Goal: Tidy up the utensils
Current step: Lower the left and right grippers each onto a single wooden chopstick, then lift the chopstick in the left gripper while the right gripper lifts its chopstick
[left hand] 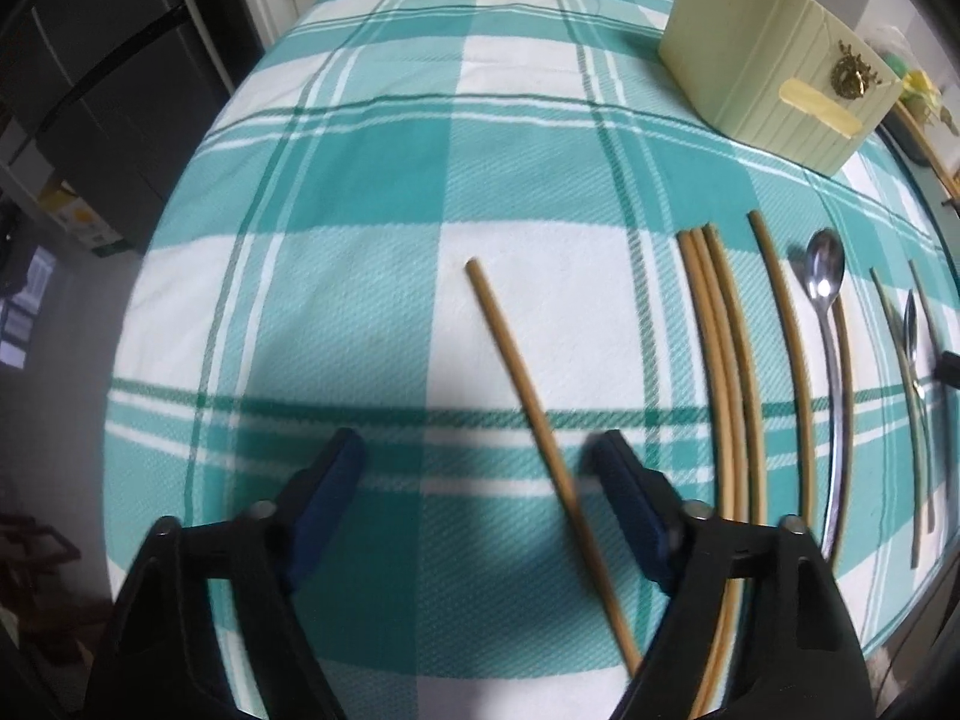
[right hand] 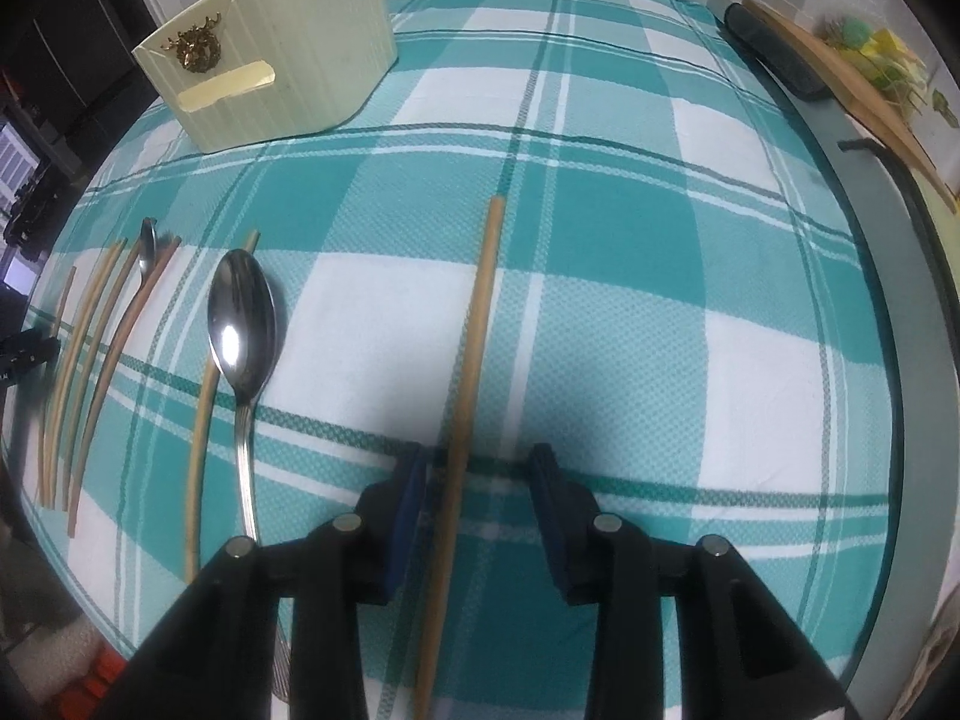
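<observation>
The left wrist camera sat low and close above the teal-and-white checked tablecloth [left hand: 372, 276], looking forward along its own two black fingers with blue pads [left hand: 327, 504] toward the far end of the table, with the pale green ribbed box with a brass ornament [left hand: 774, 66] at its upper right. The right wrist camera looked the same way from equally near the cloth, but from farther right, so that the box [right hand: 282, 60] fell at its upper left. Both views shared the box, the cloth and the row of tan wooden chopsticks [left hand: 720, 372] [right hand: 90, 354] and shiny steel spoons [left hand: 827, 282] [right hand: 243, 324] lying between them.
</observation>
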{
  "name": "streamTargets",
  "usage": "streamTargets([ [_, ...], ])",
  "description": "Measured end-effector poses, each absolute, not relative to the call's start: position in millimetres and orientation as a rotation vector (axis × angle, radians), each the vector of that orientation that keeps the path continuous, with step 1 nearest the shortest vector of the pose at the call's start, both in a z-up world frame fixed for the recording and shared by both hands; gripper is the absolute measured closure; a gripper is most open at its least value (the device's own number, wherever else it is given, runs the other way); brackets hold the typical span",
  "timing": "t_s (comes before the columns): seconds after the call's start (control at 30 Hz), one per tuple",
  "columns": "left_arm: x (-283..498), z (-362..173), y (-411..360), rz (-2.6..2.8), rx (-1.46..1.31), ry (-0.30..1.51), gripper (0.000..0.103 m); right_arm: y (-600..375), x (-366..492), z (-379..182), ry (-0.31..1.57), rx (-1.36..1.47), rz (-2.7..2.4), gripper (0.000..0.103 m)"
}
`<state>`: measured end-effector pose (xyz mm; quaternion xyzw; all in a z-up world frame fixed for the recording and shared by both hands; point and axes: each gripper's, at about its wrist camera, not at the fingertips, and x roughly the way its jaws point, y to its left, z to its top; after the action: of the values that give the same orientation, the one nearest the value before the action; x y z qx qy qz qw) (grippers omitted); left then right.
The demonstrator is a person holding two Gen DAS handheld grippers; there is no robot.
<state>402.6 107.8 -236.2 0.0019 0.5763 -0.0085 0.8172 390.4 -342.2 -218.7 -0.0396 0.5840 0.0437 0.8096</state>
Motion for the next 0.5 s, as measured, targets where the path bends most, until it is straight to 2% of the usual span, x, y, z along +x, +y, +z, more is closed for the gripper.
streamTargets([
  [0.07,415,-233,105,-0.019,0.001,1.23,0.048,-336,403,-219,1.26,-0.099,0.107,0.066],
  [0.1,421,-232,104,-0.017,-0.002,1.229,0.053,-334,411,-219,1.264,-0.102,0.112,0.066],
  [0.17,429,-232,102,-0.012,-0.012,1.227,0.073,-331,425,-219,1.264,-0.1,0.113,0.067],
  [0.2,434,-232,101,-0.014,-0.022,1.226,0.078,-329,433,-220,1.263,-0.102,0.11,0.068],
  [0.23,439,-231,100,-0.016,-0.036,1.226,0.087,-328,440,-219,1.256,-0.104,0.105,0.068],
  [0.3,446,-231,99,-0.015,-0.051,1.221,0.094,-326,452,-221,1.251,-0.109,0.095,0.079],
  [0.33,448,-231,97,-0.019,-0.051,1.214,0.095,-325,457,-221,1.24,-0.118,0.081,0.081],
  [0.4,450,-230,92,-0.021,-0.036,1.19,0.096,-322,464,-220,1.224,-0.124,0.079,0.095],
  [0.5,445,-229,96,-0.037,-0.052,1.167,0.099,-324,469,-220,1.205,-0.102,0.073,0.096],
])
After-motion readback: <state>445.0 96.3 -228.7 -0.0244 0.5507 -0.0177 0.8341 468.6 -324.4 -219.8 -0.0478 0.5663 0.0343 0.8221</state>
